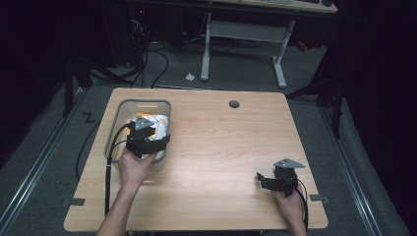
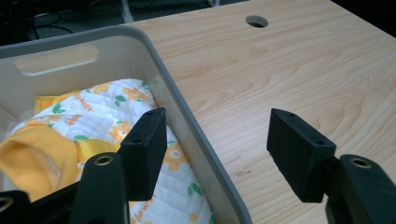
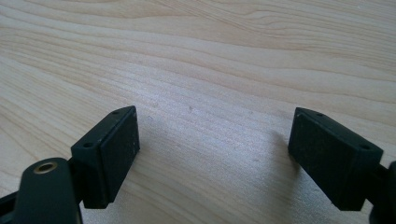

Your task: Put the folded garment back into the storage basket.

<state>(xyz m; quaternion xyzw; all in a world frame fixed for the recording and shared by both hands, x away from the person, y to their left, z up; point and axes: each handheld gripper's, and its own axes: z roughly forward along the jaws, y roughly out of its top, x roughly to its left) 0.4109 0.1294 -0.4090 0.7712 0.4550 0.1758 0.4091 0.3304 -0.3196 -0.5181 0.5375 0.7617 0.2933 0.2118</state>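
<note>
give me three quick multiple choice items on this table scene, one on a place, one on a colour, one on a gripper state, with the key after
1. Where does the quilted cloth lie?
A. on the bare table
B. inside the grey bin
C. on the floor

2. What colour is the cloth's flower print?
A. orange with green leaves
B. blue
C. red

3. How stands the right gripper?
A. shut on the cloth
B. shut on nothing
C. open over the bare wooden table

Key:
1 B, the bin's walls surround the cloth.
2 A, orange flowers and green leaves show on white.
3 C, its jaws stand wide apart with only wood between them.
</note>
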